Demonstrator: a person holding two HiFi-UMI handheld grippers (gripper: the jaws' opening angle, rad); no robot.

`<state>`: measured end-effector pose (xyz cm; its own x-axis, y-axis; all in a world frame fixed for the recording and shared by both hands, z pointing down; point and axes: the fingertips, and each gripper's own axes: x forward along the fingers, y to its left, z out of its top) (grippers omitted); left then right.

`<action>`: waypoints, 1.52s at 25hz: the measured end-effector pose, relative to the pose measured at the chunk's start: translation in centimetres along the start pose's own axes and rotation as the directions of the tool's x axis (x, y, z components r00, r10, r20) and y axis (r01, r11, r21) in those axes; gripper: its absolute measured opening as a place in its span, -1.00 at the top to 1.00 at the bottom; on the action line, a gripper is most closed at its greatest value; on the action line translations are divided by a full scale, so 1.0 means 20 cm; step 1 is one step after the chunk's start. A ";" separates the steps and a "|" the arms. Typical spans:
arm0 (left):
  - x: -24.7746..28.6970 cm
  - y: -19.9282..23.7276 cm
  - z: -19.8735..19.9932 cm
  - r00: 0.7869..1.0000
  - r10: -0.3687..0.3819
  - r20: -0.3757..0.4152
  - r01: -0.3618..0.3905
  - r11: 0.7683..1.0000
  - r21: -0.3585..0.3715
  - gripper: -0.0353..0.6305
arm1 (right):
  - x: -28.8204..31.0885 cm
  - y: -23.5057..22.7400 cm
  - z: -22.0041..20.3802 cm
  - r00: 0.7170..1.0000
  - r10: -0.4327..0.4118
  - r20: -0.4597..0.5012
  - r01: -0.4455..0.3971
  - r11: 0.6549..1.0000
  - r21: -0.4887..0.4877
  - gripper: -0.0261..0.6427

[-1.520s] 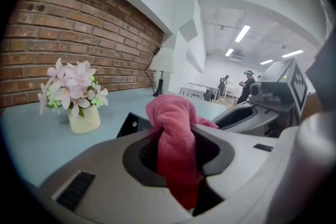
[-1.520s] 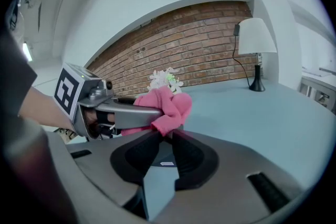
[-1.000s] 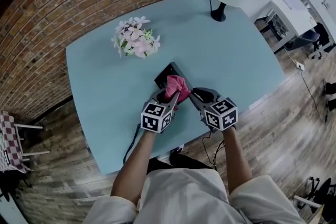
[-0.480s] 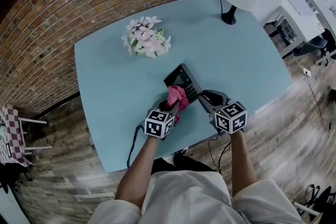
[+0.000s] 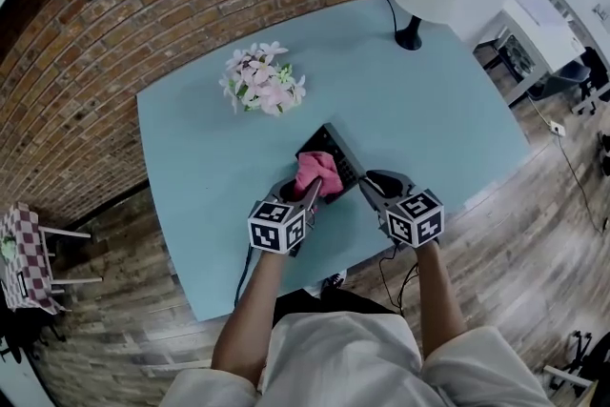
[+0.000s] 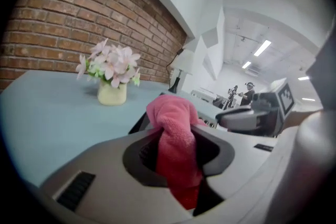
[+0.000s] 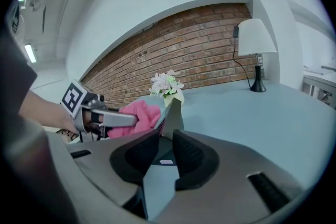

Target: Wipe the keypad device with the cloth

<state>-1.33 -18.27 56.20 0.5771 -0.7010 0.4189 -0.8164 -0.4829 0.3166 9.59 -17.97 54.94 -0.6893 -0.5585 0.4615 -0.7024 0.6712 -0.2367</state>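
Left gripper (image 6: 178, 161) fingers clamp the soft, likely light cloth (image 6: 169, 113), right gripper (image 7: 160, 157) fingers pinch the seemingly rigid keypad device (image 5: 334, 146) at its edge.

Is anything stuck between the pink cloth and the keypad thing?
Nothing visible is. The pink cloth, held by the left gripper, lies right on the keypad device, and the right gripper clamps its near edge.

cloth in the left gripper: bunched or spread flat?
Bunched. The pink cloth is a crumpled wad clamped between the left gripper jaws, lying on the keypad device.
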 end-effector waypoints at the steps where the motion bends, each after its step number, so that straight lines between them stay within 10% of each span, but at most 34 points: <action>1: 0.00 -0.04 0.08 0.999 -0.022 0.034 0.022 1.000 0.009 0.45 | -0.02 0.00 -0.01 1.000 -0.005 0.005 0.005 1.000 0.004 0.60; 6: 0.04 -0.28 0.33 0.985 -0.136 0.110 0.130 0.989 0.064 0.45 | -0.09 0.00 -0.04 0.999 -0.038 0.005 0.038 0.999 -0.005 0.60; 12: 0.18 -0.38 0.14 0.990 -0.133 -0.048 0.140 0.972 0.189 0.45 | -0.17 -0.01 -0.11 0.995 -0.093 -0.034 0.093 0.996 -0.012 0.60; 38: 0.11 -0.12 -0.24 0.979 -0.114 -0.170 0.128 0.989 0.071 0.45 | -0.03 0.10 -0.06 0.995 -0.094 -0.037 0.092 0.995 -0.049 0.60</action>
<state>2.04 -16.15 60.35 0.6617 -0.5418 0.5183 -0.7351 -0.6049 0.3062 8.89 -15.74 55.10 -0.6131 -0.6008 0.5130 -0.7534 0.6400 -0.1510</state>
